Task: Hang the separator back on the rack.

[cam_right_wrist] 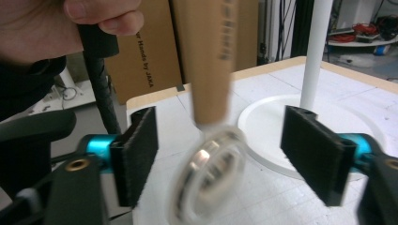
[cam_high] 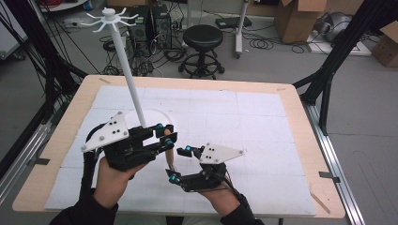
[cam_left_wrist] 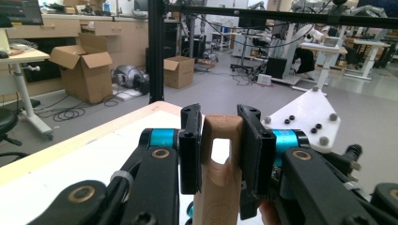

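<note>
My left gripper (cam_high: 165, 133) (cam_left_wrist: 220, 140) is shut on the slotted top end of a wooden-handled utensil (cam_high: 167, 150) (cam_left_wrist: 220, 159), which hangs down from it above the table. The handle (cam_right_wrist: 211, 61) ends in a blurred, shiny round ring (cam_right_wrist: 209, 173). My right gripper (cam_high: 179, 164) (cam_right_wrist: 220, 154) is open, its two pads standing apart on either side of that ring without touching it. A white stand (cam_high: 126, 70) with hooks at its top (cam_high: 110, 18) rises from a round base (cam_high: 157, 115) (cam_right_wrist: 267, 126) just behind the left gripper.
A white mat (cam_high: 244, 117) covers the wooden table (cam_high: 300, 122). Beyond the table's far edge stand a black stool (cam_high: 202, 40), cardboard boxes (cam_high: 295, 18) and loose cables. Black frame posts (cam_high: 338, 51) flank the table.
</note>
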`<state>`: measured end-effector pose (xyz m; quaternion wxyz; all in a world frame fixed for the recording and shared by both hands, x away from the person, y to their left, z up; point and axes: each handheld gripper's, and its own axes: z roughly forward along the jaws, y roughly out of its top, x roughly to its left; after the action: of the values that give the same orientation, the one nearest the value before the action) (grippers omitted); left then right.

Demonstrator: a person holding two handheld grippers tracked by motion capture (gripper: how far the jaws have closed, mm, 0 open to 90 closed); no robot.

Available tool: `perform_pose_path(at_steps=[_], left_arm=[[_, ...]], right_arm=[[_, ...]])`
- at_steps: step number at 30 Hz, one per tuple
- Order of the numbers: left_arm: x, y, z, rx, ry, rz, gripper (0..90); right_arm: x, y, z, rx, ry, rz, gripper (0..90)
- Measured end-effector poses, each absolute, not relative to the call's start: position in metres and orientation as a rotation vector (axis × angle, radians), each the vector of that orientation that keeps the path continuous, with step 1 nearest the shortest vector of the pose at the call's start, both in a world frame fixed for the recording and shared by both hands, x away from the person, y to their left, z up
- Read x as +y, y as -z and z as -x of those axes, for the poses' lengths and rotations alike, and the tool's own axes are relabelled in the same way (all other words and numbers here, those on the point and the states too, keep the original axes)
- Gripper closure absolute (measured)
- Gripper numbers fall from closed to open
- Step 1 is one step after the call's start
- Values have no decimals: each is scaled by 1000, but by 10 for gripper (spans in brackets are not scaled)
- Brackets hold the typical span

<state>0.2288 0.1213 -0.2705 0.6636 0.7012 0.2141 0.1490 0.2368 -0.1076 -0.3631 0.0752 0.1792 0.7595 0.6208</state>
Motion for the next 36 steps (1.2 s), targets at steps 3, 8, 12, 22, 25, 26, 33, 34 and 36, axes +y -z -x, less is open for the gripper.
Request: perform_pose_path(at_steps=[3, 8, 12, 22, 25, 26, 33, 34, 36], left_arm=[[117, 271, -228, 487, -337, -1580, 712], [111, 273, -227, 504, -344, -1576, 712], [109, 273, -226, 523, -360, -1569, 711], [115, 272, -227, 540, -342, -1541, 710], [119, 273, -231, 537, -311, -1528, 684], [121, 273, -233, 539, -299, -1522, 592], [139, 274, -241, 473, -182, -1505, 402], [142, 275, -241, 454, -163, -1500, 398], [146, 278, -240, 415, -117, -1493, 394]], right_arm=[[-108, 362, -235, 2252, -1841, -519, 378], [-110, 361, -234, 2226, -1796, -568, 477], [-111, 361, -234, 2210, -1769, -586, 597], [-113, 357, -231, 2201, -1749, -573, 708], [-115, 356, -232, 2211, -1752, -561, 710], [-116, 356, -232, 2219, -1762, -567, 710], [-125, 355, -238, 2271, -1885, -520, 710], [-125, 355, -238, 2274, -1893, -516, 710], [-126, 355, -240, 2284, -1924, -493, 710]])
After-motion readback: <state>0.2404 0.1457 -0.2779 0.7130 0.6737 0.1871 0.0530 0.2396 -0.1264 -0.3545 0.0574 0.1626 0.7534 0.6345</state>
